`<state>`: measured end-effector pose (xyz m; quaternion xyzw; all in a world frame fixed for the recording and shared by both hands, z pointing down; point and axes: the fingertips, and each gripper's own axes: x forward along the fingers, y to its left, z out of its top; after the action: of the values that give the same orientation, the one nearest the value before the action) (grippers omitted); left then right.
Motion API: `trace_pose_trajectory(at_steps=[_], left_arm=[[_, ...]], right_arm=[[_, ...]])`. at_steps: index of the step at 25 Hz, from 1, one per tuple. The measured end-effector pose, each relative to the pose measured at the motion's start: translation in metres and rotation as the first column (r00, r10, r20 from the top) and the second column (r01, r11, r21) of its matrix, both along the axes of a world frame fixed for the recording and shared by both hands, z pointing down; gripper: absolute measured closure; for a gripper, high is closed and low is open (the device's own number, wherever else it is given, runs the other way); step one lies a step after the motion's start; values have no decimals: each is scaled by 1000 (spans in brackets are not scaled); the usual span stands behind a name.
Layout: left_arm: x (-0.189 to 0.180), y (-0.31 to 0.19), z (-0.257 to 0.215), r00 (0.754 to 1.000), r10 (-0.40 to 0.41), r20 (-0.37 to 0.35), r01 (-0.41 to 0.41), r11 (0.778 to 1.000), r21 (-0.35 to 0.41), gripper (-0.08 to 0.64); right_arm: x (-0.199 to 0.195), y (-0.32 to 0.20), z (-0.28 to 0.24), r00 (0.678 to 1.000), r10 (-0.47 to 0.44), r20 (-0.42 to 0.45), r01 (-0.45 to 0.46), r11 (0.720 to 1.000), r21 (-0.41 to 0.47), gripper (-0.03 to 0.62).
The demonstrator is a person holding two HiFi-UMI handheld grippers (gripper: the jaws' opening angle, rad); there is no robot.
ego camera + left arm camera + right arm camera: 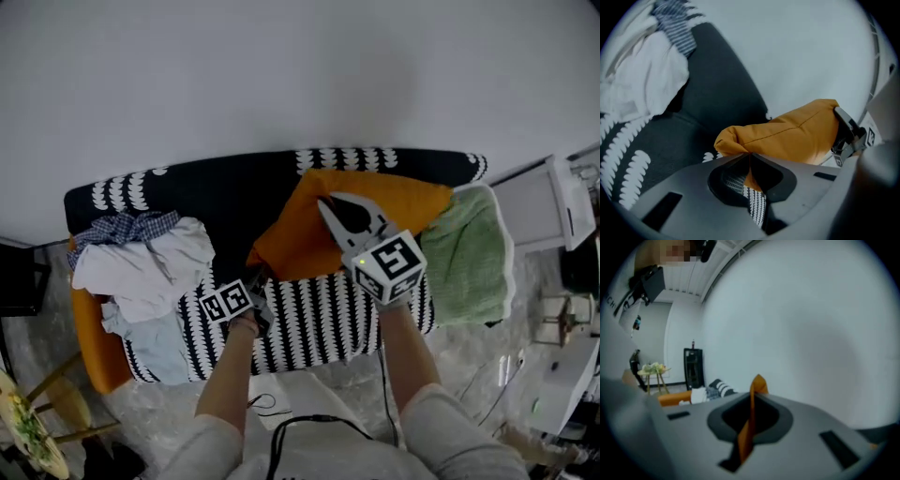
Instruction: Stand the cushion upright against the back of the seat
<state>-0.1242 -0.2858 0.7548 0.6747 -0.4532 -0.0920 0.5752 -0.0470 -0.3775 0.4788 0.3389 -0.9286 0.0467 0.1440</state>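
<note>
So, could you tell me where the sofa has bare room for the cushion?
The seat is bare in front of the orange cushion, and the dark backrest between it and the clothes pile is free. Clothes crowd the left end; a green throw covers the right.

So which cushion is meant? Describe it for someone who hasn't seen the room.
Find the black-and-white sofa against the white wall. Between the clothes at its left and the green blanket at its right is the cushion: plain orange, the only one there.
</note>
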Motion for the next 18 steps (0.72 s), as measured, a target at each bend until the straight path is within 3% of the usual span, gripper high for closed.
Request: trace_pose_trajectory(at_steps=[3, 8, 12, 18], left_arm=[[-25, 16, 43, 998, -25, 51, 30, 995, -91, 518], [-53, 48, 63, 979, 90, 183, -75, 993, -88, 518], [-94, 64, 43, 970, 33, 241, -38, 999, 14, 517], [-122, 51, -20, 981, -71, 181, 33, 978, 207, 517]], right_arm=[[-53, 5, 38, 995, -101, 6, 101, 994, -41, 569], [-117, 19, 90, 981, -183, -68, 176, 979, -103, 569], [-141, 22, 112, 980, -169, -105, 154, 979, -135, 569], [-164, 0, 134, 995, -62, -82, 42, 974, -224, 569]])
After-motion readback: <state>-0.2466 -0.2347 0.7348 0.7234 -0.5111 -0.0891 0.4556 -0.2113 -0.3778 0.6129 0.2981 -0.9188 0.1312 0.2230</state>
